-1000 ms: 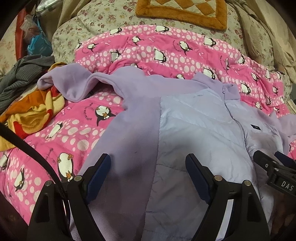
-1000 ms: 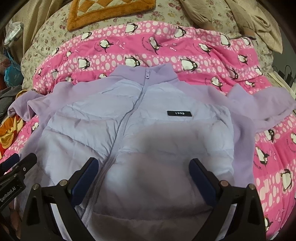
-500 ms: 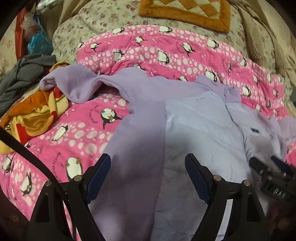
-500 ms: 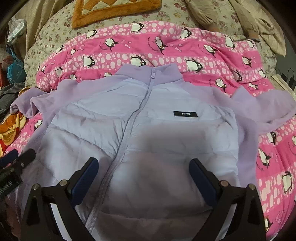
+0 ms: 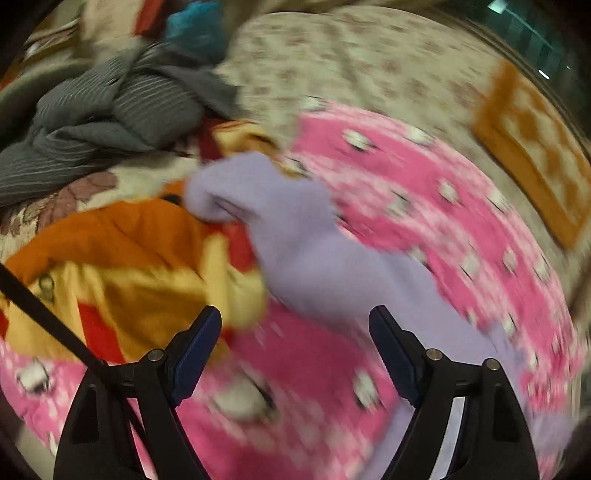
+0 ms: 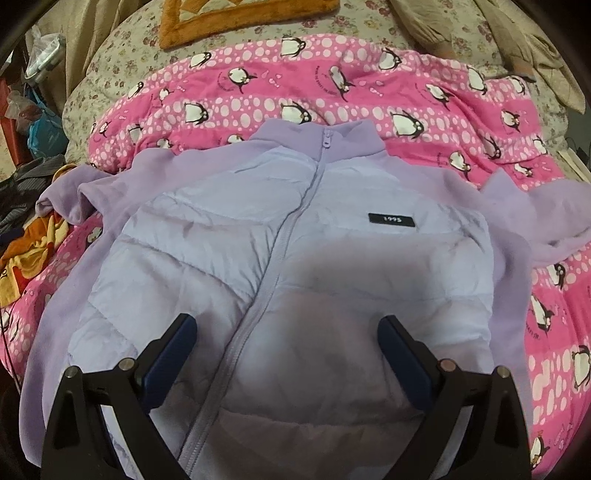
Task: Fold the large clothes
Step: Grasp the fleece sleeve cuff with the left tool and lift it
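Penguin blanket (image 6: 424, 96), lilac jacket (image 6: 258, 258) beneath open right gripper (image 6: 286, 354)

Bed (image 6: 122, 55) under a beige flowered cover. Pink penguin blanket (image 6: 424, 85) spread across the middle. Orange-bordered checked cushion (image 6: 243, 14) at the far end; same cushion (image 5: 532, 147) blurred in the left view. Heap of grey striped cloth (image 5: 110, 107) and an orange-yellow printed blanket (image 5: 122, 266) off to the left. Beige fabric (image 6: 517, 40) bunched at far right. Dim, warm indoor light.
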The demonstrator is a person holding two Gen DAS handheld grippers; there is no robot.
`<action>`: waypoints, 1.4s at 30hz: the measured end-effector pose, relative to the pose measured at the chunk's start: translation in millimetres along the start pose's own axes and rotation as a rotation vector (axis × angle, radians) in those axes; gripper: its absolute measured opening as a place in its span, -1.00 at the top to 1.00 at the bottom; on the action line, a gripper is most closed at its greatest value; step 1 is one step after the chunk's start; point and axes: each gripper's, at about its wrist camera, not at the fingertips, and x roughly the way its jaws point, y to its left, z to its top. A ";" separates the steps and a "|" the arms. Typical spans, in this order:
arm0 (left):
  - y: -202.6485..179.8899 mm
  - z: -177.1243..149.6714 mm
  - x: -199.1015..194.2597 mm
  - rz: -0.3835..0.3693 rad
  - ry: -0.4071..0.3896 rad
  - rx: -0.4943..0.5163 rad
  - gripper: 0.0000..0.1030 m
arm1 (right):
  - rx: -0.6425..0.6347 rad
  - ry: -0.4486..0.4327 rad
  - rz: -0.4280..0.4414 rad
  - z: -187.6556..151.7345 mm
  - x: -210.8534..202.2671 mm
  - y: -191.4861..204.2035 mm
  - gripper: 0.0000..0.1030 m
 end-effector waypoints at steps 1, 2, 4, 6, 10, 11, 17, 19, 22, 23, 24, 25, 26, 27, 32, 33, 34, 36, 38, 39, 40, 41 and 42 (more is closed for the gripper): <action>9.4 11.9 12.6 0.027 0.006 -0.031 -0.08 | -0.001 0.003 0.003 -0.3 0.6 0.0 -0.95; 15.5 19.3 21.3 0.042 0.008 -0.053 -0.08 | -0.002 0.007 0.007 -0.4 1.4 0.5 -0.95; 26.0 32.8 36.6 0.052 0.003 -0.097 -0.07 | -0.007 0.014 0.011 -1.1 3.2 1.5 -0.95; 33.3 47.7 53.4 0.064 -0.006 -0.138 0.04 | -0.013 0.021 0.013 -1.8 5.7 2.6 -0.96; 36.4 66.7 82.1 0.106 0.002 -0.118 0.71 | -0.016 0.038 0.016 -2.6 13.0 2.6 -0.98; 34.9 68.2 83.9 0.110 -0.007 -0.105 0.91 | -0.016 0.040 0.016 -2.7 14.3 2.7 -0.99; -1.1 57.9 30.6 -0.033 -0.106 0.000 1.00 | -0.017 0.040 0.018 -3.1 15.0 3.0 -0.99; -30.1 47.4 6.8 -0.098 -0.119 0.079 1.00 | -0.010 0.039 0.023 -2.2 13.9 2.4 -0.99; -82.9 24.0 -22.7 -0.218 -0.102 0.200 1.00 | 0.008 0.032 0.035 -0.5 10.5 0.3 -0.99; -106.7 12.4 -31.1 -0.264 -0.092 0.248 1.00 | 0.013 0.027 0.040 -0.3 8.8 -0.6 -0.99; -122.4 3.4 -36.6 -0.292 -0.084 0.282 1.00 | 0.017 0.021 0.043 0.0 7.1 -1.4 -0.99; -139.1 -7.2 -41.0 -0.322 -0.071 0.315 1.00 | 0.021 0.015 0.044 0.1 5.3 -2.2 -0.99; -161.4 -22.0 -45.5 -0.367 -0.046 0.351 1.00 | 0.025 0.012 0.044 0.2 4.0 -3.1 -0.99; -176.4 -33.2 -46.3 -0.396 -0.023 0.373 1.00 | 0.031 0.008 0.045 0.4 2.3 -4.6 -0.99; -247.6 -105.8 -25.0 -0.483 0.134 0.490 1.00 | 0.060 -0.013 0.043 2.6 -4.9 -13.9 -0.99; -259.4 -122.9 -13.5 -0.506 0.193 0.512 1.00 | 0.068 -0.018 0.040 3.4 -6.6 -16.9 -0.99; -265.7 -134.5 -3.6 -0.527 0.239 0.520 1.00 | 0.075 -0.022 0.037 3.9 -7.8 -19.8 -0.99; -274.6 -161.8 15.4 -0.598 0.356 0.532 0.79 | 0.092 -0.027 0.027 4.5 -9.3 -26.3 -0.99; -276.8 -178.9 26.1 -0.656 0.465 0.523 0.73 | 0.117 -0.023 0.020 4.3 -8.8 -33.8 -0.99; -272.6 -181.5 25.9 -0.660 0.487 0.520 0.73 | 0.130 -0.018 0.021 3.7 -8.2 -37.4 -0.99; -267.3 -180.8 19.8 -0.653 0.473 0.527 0.73 | 0.143 -0.012 0.024 3.0 -7.6 -40.9 -0.99; -258.4 -177.0 5.0 -0.642 0.420 0.554 0.73 | 0.159 -0.005 0.030 2.7 -7.3 -44.4 -0.99; -250.3 -172.3 -6.9 -0.631 0.374 0.581 0.73 | 0.171 -0.003 0.036 2.4 -7.7 -46.9 -0.99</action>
